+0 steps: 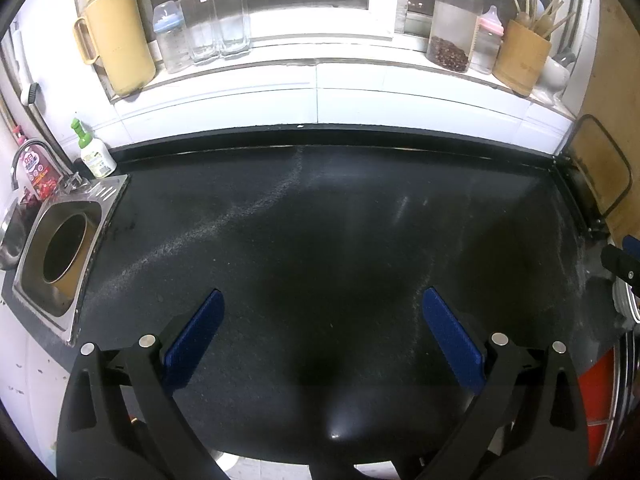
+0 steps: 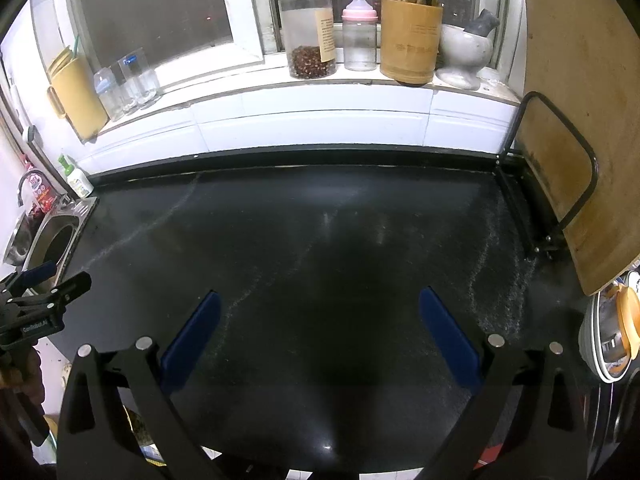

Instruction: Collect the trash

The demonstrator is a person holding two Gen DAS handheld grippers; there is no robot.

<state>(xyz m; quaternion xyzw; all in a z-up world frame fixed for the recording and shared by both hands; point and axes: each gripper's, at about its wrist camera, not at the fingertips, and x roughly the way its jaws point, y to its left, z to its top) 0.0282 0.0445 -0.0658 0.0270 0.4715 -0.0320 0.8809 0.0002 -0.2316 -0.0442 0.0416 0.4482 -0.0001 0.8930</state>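
My left gripper (image 1: 322,300) is open and empty above the black countertop (image 1: 320,220). My right gripper (image 2: 318,300) is open and empty above the same countertop (image 2: 320,232). No loose trash shows on the counter. A brown paper cup (image 1: 66,254) lies in the steel sink (image 1: 108,194) at the far left, also seen in the right wrist view (image 2: 56,246). The left gripper (image 2: 38,284) appears at the left edge of the right wrist view. A finger of the right gripper (image 1: 620,262) shows at the right edge of the left wrist view.
The windowsill holds a yellow jug (image 1: 116,40), baby bottles (image 1: 170,36), glasses, a jar (image 2: 310,34) and a bamboo utensil holder (image 2: 410,40). A soap bottle (image 1: 94,152) stands by the sink. A wooden board (image 2: 576,120) in a black rack stands at right. Bowls (image 2: 608,332) sit at the right edge.
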